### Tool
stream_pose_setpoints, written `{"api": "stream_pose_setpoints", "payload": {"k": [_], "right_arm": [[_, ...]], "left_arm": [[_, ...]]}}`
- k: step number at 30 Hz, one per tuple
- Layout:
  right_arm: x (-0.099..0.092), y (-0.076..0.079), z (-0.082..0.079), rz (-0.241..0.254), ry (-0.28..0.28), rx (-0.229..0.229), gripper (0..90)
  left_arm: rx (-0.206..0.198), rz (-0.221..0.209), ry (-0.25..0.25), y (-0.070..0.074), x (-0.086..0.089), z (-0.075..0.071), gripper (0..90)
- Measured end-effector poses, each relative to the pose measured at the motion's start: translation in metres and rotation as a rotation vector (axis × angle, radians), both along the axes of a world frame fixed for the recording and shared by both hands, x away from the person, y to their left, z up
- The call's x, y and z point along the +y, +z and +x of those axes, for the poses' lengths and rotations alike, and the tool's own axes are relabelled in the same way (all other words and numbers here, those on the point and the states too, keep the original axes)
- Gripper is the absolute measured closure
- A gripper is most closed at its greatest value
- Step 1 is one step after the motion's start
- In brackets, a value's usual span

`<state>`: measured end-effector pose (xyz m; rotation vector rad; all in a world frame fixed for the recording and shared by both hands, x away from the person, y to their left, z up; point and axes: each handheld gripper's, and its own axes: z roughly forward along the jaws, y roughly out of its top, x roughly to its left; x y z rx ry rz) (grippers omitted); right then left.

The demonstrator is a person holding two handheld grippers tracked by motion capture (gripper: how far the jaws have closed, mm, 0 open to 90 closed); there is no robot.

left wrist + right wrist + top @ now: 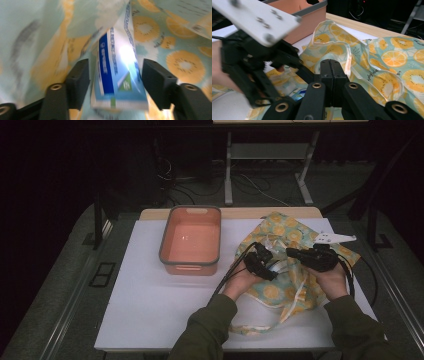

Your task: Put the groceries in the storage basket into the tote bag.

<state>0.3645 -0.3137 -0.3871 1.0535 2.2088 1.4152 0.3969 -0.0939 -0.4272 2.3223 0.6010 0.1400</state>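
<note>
Left gripper [115,75] jaws spread around blue-white tube [117,75] inside fruit-print bag [290,265]; right gripper [330,72] pressed together, pinching bag rim; pink bin [191,240] far left.

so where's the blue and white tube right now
In the left gripper view the tube stands between the left gripper's open jaws, inside the fruit-print bag, right of the pink bin.

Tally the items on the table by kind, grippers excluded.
Orange bin: 1
Fruit-print bag: 1
Blue-and-white tube: 1
Total: 3
</note>
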Motion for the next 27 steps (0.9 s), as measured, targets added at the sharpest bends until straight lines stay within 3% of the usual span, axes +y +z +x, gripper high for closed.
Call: {"api": "stream_pose_setpoints", "payload": {"k": [9, 16, 19, 27], "right_arm": [[0.003, 0.001, -0.003, -0.01, 0.015, 0.003, 90.0], [0.019, 0.003, -0.023, -0.031, 0.113, 0.019, 90.0], [0.027, 0.0, -0.034, -0.052, 0.17, 0.034, 90.0], [0.057, -0.03, -0.058, -0.22, 0.304, 0.12, 89.6]], "left_arm": [[-0.06, -0.057, 0.022, 0.023, 0.057, -0.035, 32.0], [-0.073, -0.055, 0.032, 0.025, 0.093, -0.058, 35.0], [-0.059, -0.049, 0.053, 0.021, 0.108, -0.062, 36.6], [-0.02, -0.041, 0.085, 0.007, 0.131, -0.068, 38.2]]}}
